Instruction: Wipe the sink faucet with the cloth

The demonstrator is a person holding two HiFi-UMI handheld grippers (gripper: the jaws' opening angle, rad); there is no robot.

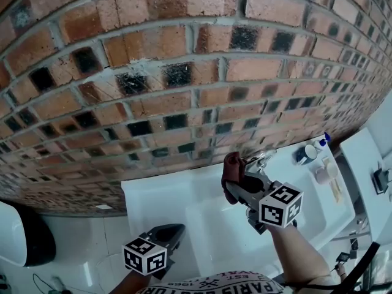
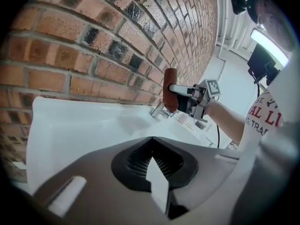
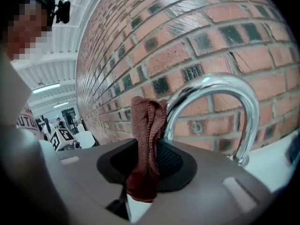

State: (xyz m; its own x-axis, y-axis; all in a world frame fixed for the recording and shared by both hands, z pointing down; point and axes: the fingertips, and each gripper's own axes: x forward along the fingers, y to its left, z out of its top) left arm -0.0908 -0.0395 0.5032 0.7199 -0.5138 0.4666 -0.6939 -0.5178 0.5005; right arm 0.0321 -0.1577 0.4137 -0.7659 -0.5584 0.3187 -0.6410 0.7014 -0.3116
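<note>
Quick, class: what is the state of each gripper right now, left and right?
Left gripper: shut, holding nothing.
Right gripper: shut on the cloth.

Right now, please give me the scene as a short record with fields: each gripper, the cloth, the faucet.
left gripper: shut, empty, apart from the faucet
right gripper: shut on the cloth
cloth: dark red, folded, upright between the jaws
faucet: chrome arch, just behind the cloth; contact cannot be told
sink: white, below a brick wall
</note>
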